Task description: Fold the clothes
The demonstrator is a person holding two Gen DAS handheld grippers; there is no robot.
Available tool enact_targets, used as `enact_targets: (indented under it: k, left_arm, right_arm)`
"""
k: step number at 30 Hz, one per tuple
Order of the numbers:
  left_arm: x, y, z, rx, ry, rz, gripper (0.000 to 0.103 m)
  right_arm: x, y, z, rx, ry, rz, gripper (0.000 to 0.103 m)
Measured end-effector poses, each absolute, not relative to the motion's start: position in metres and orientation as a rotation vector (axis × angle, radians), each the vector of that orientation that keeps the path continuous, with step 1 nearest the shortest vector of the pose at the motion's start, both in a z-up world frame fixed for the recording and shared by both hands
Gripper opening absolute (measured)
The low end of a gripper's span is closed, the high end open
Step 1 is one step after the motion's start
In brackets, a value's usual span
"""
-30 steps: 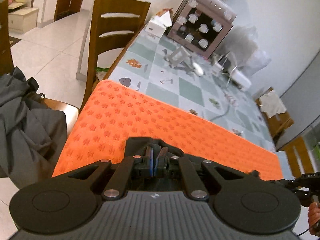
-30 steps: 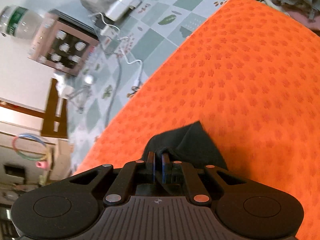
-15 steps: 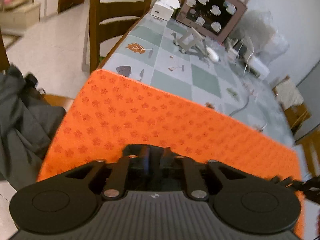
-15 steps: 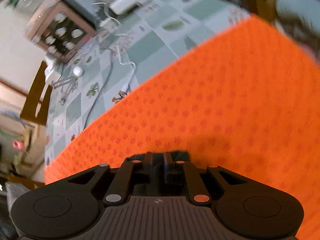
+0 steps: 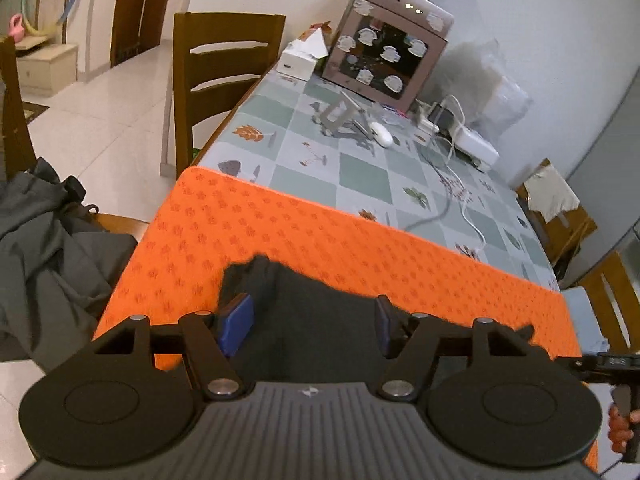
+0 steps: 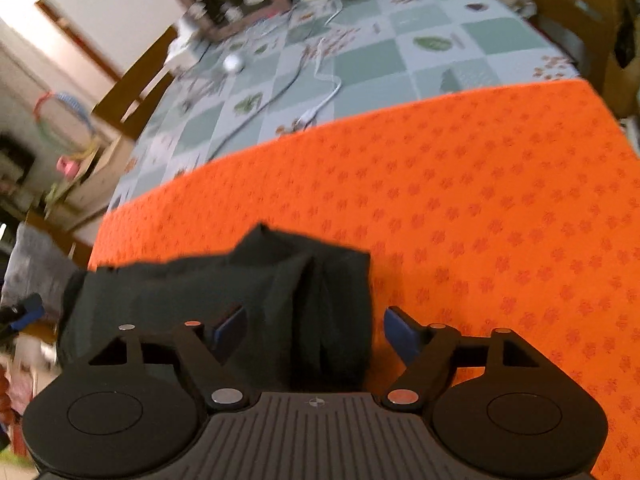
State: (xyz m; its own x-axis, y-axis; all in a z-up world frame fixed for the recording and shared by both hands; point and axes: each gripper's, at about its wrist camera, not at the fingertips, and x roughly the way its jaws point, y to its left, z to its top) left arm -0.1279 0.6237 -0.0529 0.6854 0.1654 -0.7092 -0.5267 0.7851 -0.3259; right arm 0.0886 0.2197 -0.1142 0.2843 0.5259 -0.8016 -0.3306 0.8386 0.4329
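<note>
Lying straight ahead of both tools, the dark garment [image 6: 248, 300] sat on the orange mat [image 6: 460, 208] at the near edge, bunched rather than spread. The left gripper [image 5: 302, 322] stood wide apart, its blue pads [image 5: 236, 322] on either side of the cloth [image 5: 320, 320] with nothing pinched. The right gripper [image 6: 316, 330] was spread just as wide, one pad [image 6: 230, 328] over the dark fabric and the other over bare orange.

From the right view the garment's long axis ran across the mat, left to right: a thick, layered end sat between the right jaws, and a thinner stretch trailed off to the left, toward the mat's left edge. So each hand was over its own end, the right above the bulkier part and the left above the part with a small raised peak. Neither looked clearly nearer; both hung just above the cloth.

Plenty was hard to read. Both gripper bodies covered the garment's near edge, so whether it hung off the table could not be told. What kind of garment it was did not show, and the right view was smeared with blur. Whether the layers were a made fold or just a heap, one look could not settle. A grey heap [image 5: 44, 248] lay on a chair to the left, well apart.
</note>
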Motion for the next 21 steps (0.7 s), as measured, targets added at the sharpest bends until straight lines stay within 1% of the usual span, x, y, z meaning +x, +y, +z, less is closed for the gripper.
enact_targets:
  k: [3, 6, 10, 12, 13, 14, 15, 16, 21]
  left_arm:
    - [-0.143, 0.601, -0.047, -0.541, 0.721, 0.42, 0.071]
    - [-0.158, 0.579, -0.04, -0.535, 0.724, 0.431, 0.071]
    - [-0.178, 0.553, -0.033, -0.534, 0.727, 0.455, 0.071]
    - [-0.187, 0.547, -0.031, -0.537, 0.726, 0.473, 0.071]
    - [-0.191, 0.544, -0.03, -0.539, 0.725, 0.482, 0.071]
    - [-0.195, 0.542, -0.03, -0.542, 0.724, 0.49, 0.071]
    - [-0.199, 0.54, -0.029, -0.548, 0.721, 0.496, 0.071]
    - [-0.203, 0.539, -0.029, -0.553, 0.718, 0.502, 0.071]
    - [-0.22, 0.545, -0.026, -0.566, 0.692, 0.508, 0.071]
  right_arm:
    - [0.085, 0.22, -0.126, 0.155, 1.141, 0.641, 0.083]
    - [0.084, 0.218, -0.138, 0.146, 1.159, 0.699, 0.082]
    - [0.08, 0.215, -0.146, 0.158, 1.134, 0.736, 0.079]
    - [0.078, 0.215, -0.148, 0.163, 1.126, 0.762, 0.061]
    - [0.077, 0.216, -0.149, 0.164, 1.127, 0.765, 0.058]
    - [0.077, 0.216, -0.148, 0.165, 1.126, 0.766, 0.048]
    - [0.078, 0.215, -0.148, 0.191, 1.137, 0.786, 0.025]
    - [0.079, 0.214, -0.148, 0.232, 1.156, 0.801, 0.021]
    - [0.078, 0.219, -0.122, 0.245, 1.164, 0.785, 0.017]
